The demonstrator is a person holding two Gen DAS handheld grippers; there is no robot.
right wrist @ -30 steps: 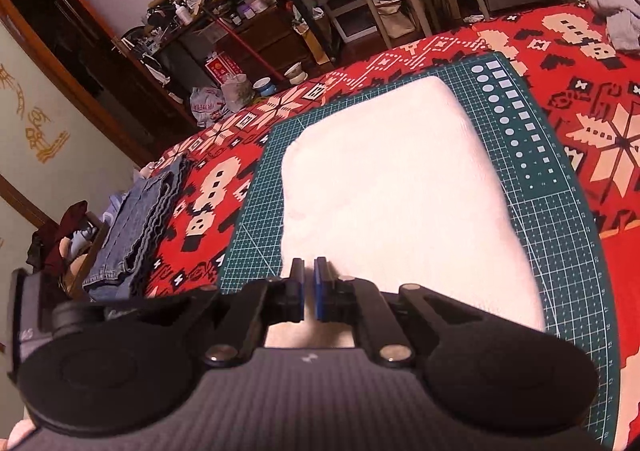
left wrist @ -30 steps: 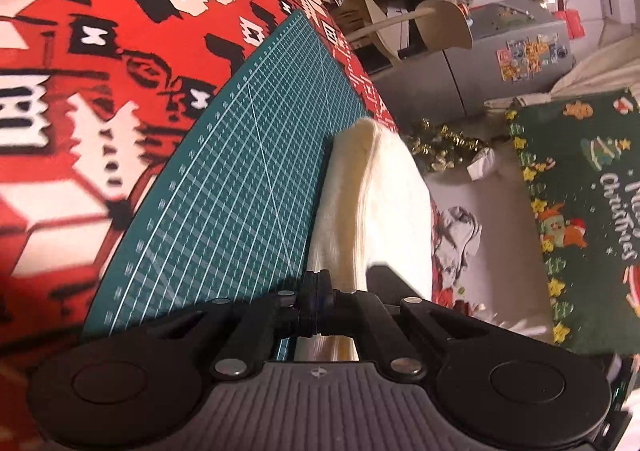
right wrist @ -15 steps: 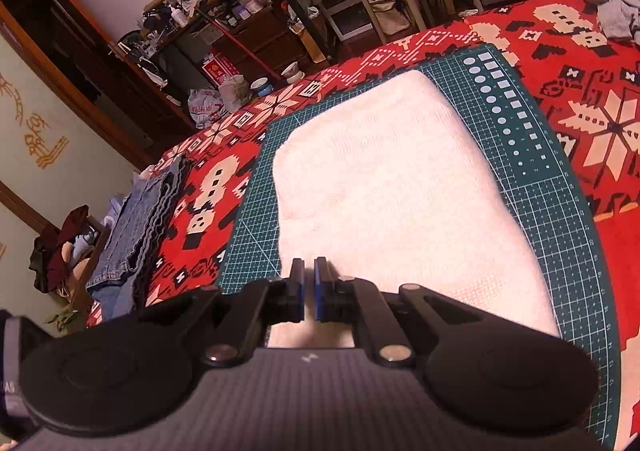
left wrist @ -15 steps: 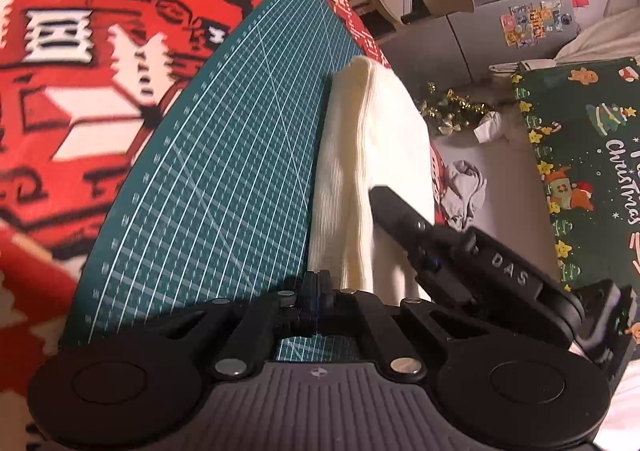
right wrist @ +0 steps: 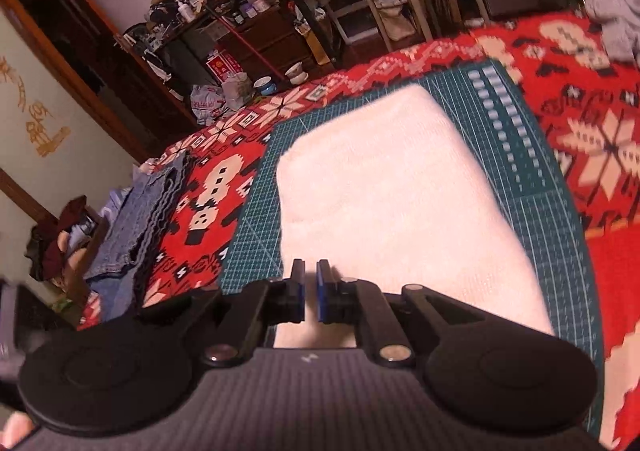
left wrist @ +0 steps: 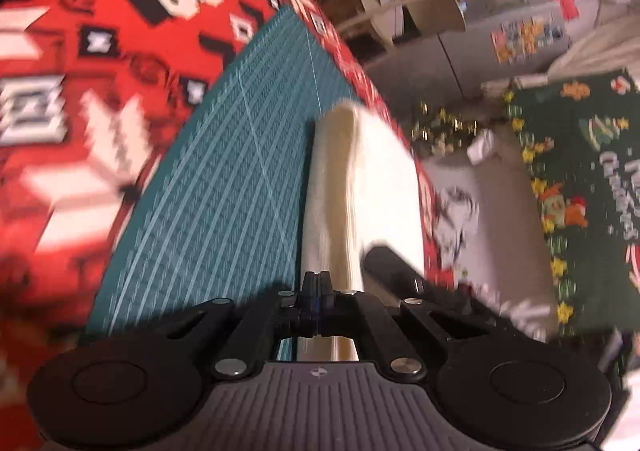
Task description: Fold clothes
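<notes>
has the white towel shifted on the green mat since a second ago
No. In the right wrist view the towel lies with the same margins inside the green mat as before; only the camera shifted.

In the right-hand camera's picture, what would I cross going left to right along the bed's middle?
Stack of folded blue denim → red patterned blanket with snowmen → green gridded cutting mat → folded white towel → mat again → blanket's snowflake pattern.

The folded white towel's [right wrist: 392,191] near edge is hidden behind black fingers [right wrist: 298,291]; the red patterned cloth [left wrist: 80,99] is blurred.
</notes>
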